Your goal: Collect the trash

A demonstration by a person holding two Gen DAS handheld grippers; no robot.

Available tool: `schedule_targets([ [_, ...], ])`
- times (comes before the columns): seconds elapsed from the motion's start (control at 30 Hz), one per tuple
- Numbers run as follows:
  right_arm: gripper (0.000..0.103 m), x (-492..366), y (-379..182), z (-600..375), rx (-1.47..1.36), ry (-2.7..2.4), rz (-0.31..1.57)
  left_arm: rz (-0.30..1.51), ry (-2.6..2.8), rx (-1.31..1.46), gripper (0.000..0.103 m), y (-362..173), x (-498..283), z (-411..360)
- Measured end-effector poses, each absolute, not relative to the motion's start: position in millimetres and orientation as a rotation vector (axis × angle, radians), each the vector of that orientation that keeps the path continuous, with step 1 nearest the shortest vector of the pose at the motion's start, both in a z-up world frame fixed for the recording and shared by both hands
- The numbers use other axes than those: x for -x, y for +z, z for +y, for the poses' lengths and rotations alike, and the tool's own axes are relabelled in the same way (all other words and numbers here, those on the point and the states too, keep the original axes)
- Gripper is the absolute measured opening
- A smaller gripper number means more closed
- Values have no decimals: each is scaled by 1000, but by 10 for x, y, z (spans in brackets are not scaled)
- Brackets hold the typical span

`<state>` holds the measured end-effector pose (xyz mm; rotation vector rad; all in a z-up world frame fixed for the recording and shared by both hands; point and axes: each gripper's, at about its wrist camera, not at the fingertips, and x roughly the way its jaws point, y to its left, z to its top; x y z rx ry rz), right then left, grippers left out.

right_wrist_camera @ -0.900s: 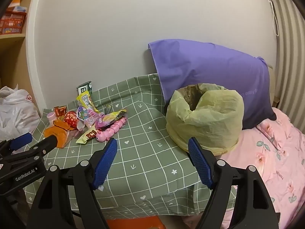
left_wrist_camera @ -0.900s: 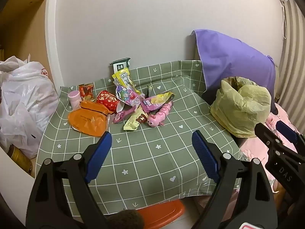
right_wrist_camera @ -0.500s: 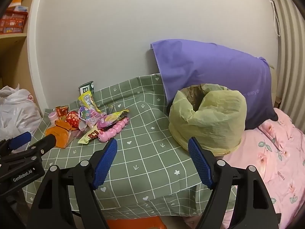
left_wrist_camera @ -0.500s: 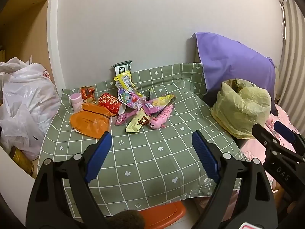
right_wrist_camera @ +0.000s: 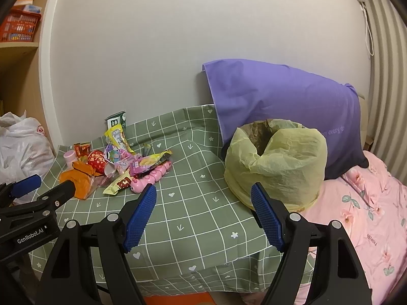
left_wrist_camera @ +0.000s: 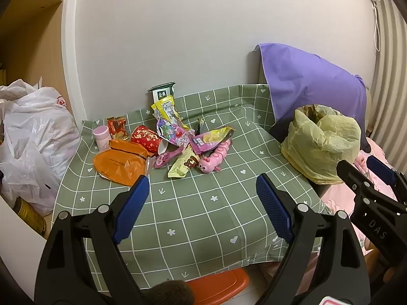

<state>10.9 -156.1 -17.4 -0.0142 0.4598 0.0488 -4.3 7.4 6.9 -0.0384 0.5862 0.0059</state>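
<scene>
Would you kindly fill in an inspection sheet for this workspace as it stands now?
Surface: table under a green checked cloth, near half bare.
Job's things: wrappers, red cup on its side, orange pouch, pink bottle, carton and pink toy heaped at the far left; yellow-lined bin at the right edge, open.
Clutter: white bags left of the table.
Grippers: left gripper and right gripper both open, empty, short of the heap.
Cables: cord on the right wall.
Surroundings: purple pillow, pink bedding, shelf.
</scene>
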Motion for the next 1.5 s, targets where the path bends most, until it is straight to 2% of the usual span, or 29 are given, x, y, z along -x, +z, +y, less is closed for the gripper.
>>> schedule_targets([
  [1.5,73,-95,-186,-1603,11,46,462,586,3,36,82,25,49,49],
])
